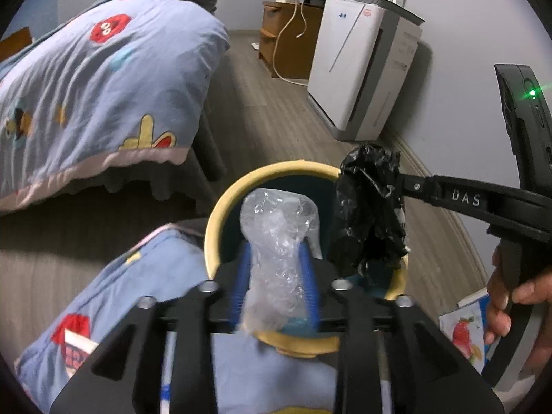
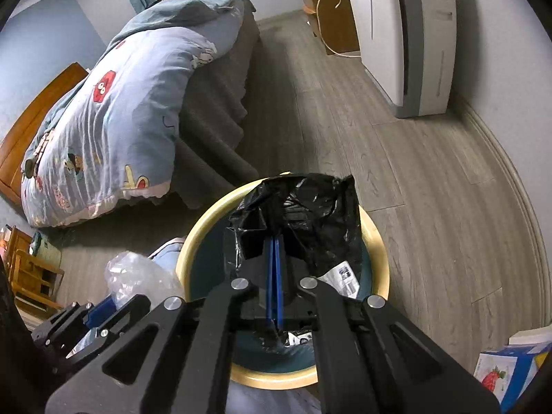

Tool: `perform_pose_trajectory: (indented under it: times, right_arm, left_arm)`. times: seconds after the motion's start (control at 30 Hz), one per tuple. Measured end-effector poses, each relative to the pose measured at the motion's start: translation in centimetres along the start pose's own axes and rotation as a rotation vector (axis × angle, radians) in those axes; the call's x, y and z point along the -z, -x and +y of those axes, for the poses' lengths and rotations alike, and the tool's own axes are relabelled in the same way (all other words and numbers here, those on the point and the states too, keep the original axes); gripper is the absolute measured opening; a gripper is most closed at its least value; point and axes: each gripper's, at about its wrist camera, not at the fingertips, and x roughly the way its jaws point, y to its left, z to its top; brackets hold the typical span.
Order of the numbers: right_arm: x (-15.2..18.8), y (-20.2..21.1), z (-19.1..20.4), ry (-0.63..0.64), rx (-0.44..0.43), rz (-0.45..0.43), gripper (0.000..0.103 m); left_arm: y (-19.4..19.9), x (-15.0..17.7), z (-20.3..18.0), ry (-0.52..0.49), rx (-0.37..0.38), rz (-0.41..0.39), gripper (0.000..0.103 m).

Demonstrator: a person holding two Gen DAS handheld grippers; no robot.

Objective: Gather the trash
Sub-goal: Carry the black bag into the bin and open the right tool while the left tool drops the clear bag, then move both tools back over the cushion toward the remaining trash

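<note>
A round bin with a yellow rim (image 1: 220,207) (image 2: 196,241) and dark teal inside stands on the floor below both grippers. My left gripper (image 1: 276,258) is shut on a crumpled clear plastic bag (image 1: 276,241), held over the bin's opening; that bag also shows at the left of the right wrist view (image 2: 138,276). My right gripper (image 2: 276,241) is shut on a crumpled black plastic bag (image 2: 310,217), held over the bin; in the left wrist view the black bag (image 1: 369,214) hangs at the bin's right rim.
A bed with a blue cartoon quilt (image 1: 103,86) (image 2: 103,131) stands to the left. A white air purifier (image 1: 362,69) (image 2: 407,34) stands against the right wall, a wooden cabinet (image 1: 286,41) behind it. A fruit-printed box (image 2: 507,369) lies at lower right.
</note>
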Motion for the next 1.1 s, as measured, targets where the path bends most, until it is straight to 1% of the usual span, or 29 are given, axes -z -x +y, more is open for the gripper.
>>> perform_pose_trajectory:
  times: [0.03, 0.07, 0.1, 0.13, 0.17, 0.2, 0.27, 0.33, 0.37, 0.4, 0.43, 0.53, 0.6, 0.7, 0.8, 0.87, 0.97, 1.1]
  right_arm:
    - [0.0, 0.0, -0.1, 0.0, 0.002, -0.001, 0.002]
    - [-0.1, 0.0, -0.2, 0.0, 0.002, -0.002, 0.002]
    - [-0.1, 0.0, -0.2, -0.003, 0.0, -0.001, 0.008]
    - [-0.1, 0.0, -0.2, -0.006, -0.001, -0.004, 0.015]
    - [-0.1, 0.1, -0.3, -0.008, -0.005, -0.01, 0.032]
    - [-0.2, 0.2, -0.3, -0.011, -0.007, -0.015, 0.042]
    - [-0.3, 0.3, -0.4, -0.016, -0.015, -0.021, 0.045]
    - [-0.5, 0.5, -0.3, -0.017, -0.018, -0.033, 0.06]
    - [-0.5, 0.6, -0.3, -0.017, -0.019, -0.037, 0.063]
    - [-0.5, 0.7, -0.3, -0.018, -0.018, -0.039, 0.069]
    - [-0.5, 0.8, -0.3, -0.02, -0.019, -0.041, 0.077]
    - [-0.5, 1.2, 0.0, -0.023, -0.025, -0.056, 0.094]
    - [-0.5, 1.5, 0.4, -0.011, -0.021, -0.061, 0.097]
    - [-0.2, 2.1, 1.1, 0.022, -0.001, -0.074, 0.097]
    - [0.4, 2.4, 1.8, 0.038, 0.001, -0.07, 0.097]
    - [1.0, 2.6, 2.7, 0.056, -0.013, -0.056, 0.097]
    - [2.0, 3.3, 4.6, 0.094, -0.039, -0.046, 0.097]
    - [3.3, 4.7, 7.4, 0.147, -0.074, -0.049, 0.097]
  left_arm:
    - [0.0, -0.1, 0.0, 0.001, 0.001, -0.008, 0.051]
    - [0.0, -0.2, 0.0, 0.003, 0.001, -0.017, 0.057]
    - [0.0, -0.3, 0.0, 0.006, -0.001, -0.022, 0.059]
    - [0.1, -0.4, 0.0, 0.01, -0.003, -0.025, 0.064]
    - [0.0, -0.4, 0.1, 0.013, -0.006, -0.028, 0.067]
    - [0.2, -0.4, 0.2, 0.02, -0.008, -0.034, 0.068]
    - [0.5, -0.5, 0.6, 0.033, -0.012, -0.04, 0.074]
    - [0.9, -0.3, 1.0, 0.05, -0.018, -0.051, 0.08]
    - [1.2, -0.1, 1.3, 0.057, -0.021, -0.055, 0.084]
    - [1.4, 0.1, 1.5, 0.065, -0.031, -0.058, 0.087]
    - [1.6, 0.3, 1.7, 0.07, -0.041, -0.059, 0.091]
    - [2.3, 0.7, 2.4, 0.08, -0.066, -0.06, 0.092]
    - [3.2, 1.0, 2.7, 0.079, -0.087, -0.055, 0.092]
    - [5.2, 1.6, 3.3, 0.089, -0.102, -0.066, 0.093]
    - [8.6, 2.5, 4.3, 0.108, -0.122, -0.093, 0.094]
    - [10.4, 3.1, 5.1, 0.122, -0.136, -0.109, 0.095]
    - [14.3, 4.8, 7.1, 0.165, -0.162, -0.13, 0.095]
    - [18.3, 7.3, 9.3, 0.194, -0.229, -0.136, 0.096]
